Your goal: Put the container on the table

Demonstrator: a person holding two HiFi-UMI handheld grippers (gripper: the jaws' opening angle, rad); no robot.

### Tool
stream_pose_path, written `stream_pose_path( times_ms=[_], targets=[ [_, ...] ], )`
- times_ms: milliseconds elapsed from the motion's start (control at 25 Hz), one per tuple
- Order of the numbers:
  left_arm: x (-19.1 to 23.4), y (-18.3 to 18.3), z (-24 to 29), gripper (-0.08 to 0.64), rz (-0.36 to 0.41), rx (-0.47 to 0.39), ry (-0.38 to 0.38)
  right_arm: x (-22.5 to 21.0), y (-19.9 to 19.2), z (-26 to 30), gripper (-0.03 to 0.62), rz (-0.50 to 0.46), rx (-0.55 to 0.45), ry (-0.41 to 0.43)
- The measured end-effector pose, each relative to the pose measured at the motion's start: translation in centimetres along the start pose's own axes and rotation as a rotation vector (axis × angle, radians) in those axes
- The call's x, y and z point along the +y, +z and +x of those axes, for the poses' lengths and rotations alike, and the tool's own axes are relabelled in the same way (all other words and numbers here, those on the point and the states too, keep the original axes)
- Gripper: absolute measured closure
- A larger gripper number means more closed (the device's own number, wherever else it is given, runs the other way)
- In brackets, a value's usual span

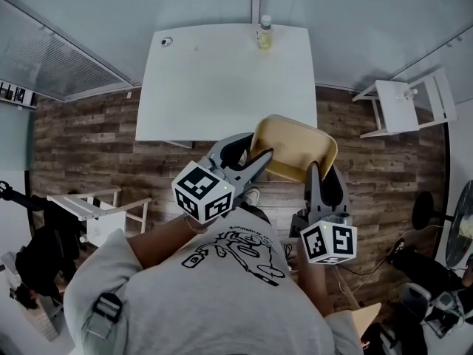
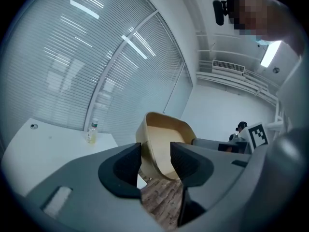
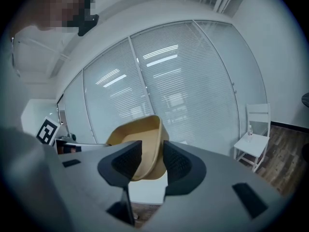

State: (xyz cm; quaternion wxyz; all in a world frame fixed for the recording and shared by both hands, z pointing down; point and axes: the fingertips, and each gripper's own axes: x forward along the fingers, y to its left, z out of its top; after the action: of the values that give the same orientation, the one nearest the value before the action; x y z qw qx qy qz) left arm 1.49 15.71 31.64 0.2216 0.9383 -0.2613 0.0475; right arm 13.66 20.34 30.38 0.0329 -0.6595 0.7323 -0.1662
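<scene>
Tan container [image 1: 294, 148] gripped by left tongs [image 1: 260, 157] and right tongs [image 1: 314, 170], above wood floor [image 1: 89, 139], white table [image 1: 222, 80] ahead

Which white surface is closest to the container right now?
The large table ahead, bearing the bottle; the container hangs just off its near edge.

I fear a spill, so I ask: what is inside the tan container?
Nothing shows inside the container: its tan bottom looks bare. Parts behind the left tongs and right tongs are covered.
</scene>
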Motion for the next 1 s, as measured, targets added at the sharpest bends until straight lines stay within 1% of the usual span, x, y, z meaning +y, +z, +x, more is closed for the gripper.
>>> stream_pose_path(
  times_ms=[200,480,560,720,1000],
  targets=[
    [5.7,4.0,5.9,0.387,-0.036,0.017,0.008,-2.5,2.7,8.4,0.465,0.001,0.041,-0.004],
    [13.3,8.3,9.4,0.387,-0.052,-0.004,0.028,-2.3,4.6,17.9,0.465,-0.019,0.061,0.015],
    [15.5,9.6,10.0,0.387,-0.051,-0.013,0.036,-1.8,5.1,20.4,0.465,-0.027,0.066,0.026],
    [19.4,11.7,9.5,0.387,-0.051,-0.034,0.049,0.4,5.5,24.5,0.465,-0.04,0.075,0.043],
    [24.2,13.4,10.3,0.387,-0.059,-0.03,0.05,1.6,6.0,29.7,0.465,-0.043,0.068,0.049]
  ],
)
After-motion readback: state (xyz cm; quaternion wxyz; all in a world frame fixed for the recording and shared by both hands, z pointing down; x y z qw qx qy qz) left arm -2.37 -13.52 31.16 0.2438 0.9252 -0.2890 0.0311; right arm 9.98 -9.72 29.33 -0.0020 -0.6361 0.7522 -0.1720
